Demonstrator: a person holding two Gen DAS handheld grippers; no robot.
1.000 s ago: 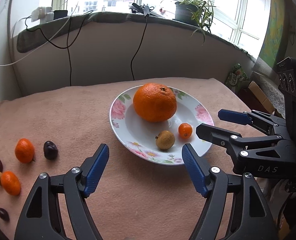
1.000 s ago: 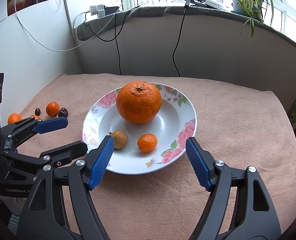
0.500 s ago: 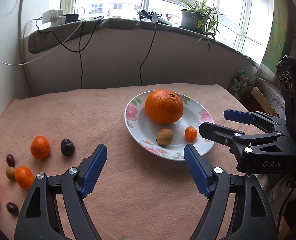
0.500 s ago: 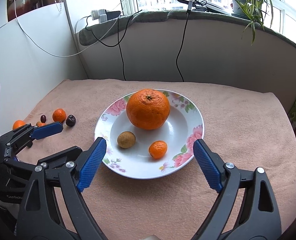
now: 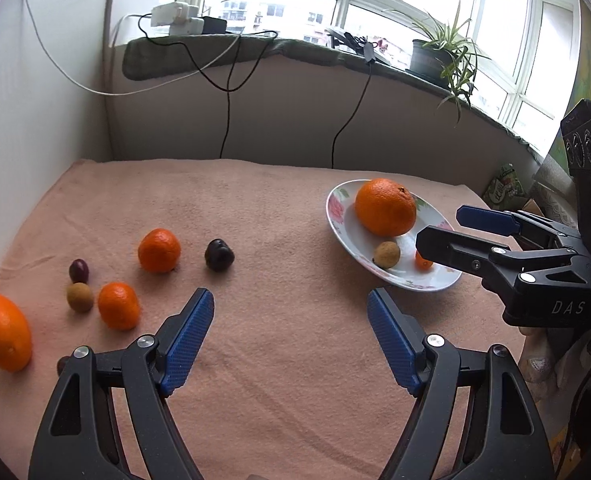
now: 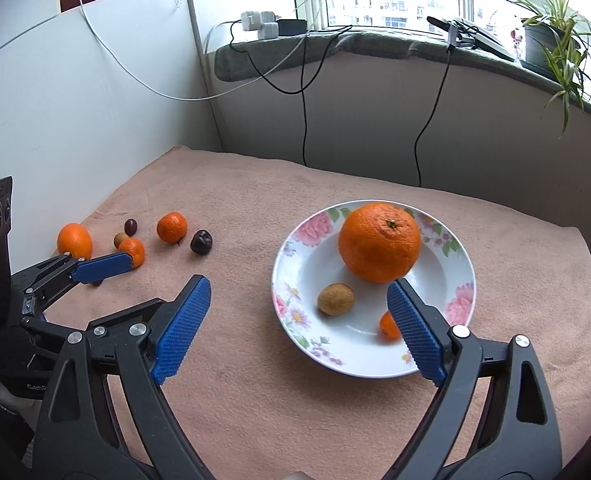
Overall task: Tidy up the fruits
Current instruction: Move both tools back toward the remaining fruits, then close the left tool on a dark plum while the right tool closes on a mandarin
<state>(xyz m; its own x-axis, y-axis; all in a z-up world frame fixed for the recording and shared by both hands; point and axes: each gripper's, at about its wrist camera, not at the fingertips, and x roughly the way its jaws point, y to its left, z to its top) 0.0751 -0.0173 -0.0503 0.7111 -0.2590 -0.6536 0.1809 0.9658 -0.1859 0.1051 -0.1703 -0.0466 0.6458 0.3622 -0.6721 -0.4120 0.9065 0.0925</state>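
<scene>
Near the left edge of the bench (image 5: 279, 360), on its pink cloth cover, the loose fruit lies in a cluster: a large orange (image 5: 2, 332) nearest that edge, then a longan (image 5: 80, 297) touching a small mandarin (image 5: 118, 311), a dark grape (image 5: 78, 270) behind them, a second mandarin (image 5: 159, 250) and a dark plum (image 5: 219, 255) further in. The left tool (image 5: 290, 338) hangs above bare cloth just inward of this cluster, jaws apart and holding nothing. Toward the right edge sits the floral plate (image 6: 307, 240) with a big orange (image 6: 379, 242), a longan (image 6: 335, 299) and a kumquat (image 6: 389, 325) in it. The right tool (image 6: 297, 330) hovers by the plate's near rim; its jaws have just been opening and stand wide with nothing between them.

The risks, as I judge them: round fruit rolls on soft cloth, so a jaw nudging the tight cluster could send the large orange off the left edge. The grape and plum look soft and may bruise under a hard squeeze. The big orange crowds the plate, so a dropped piece could bounce out, and the two tools sit close enough to collide.
</scene>
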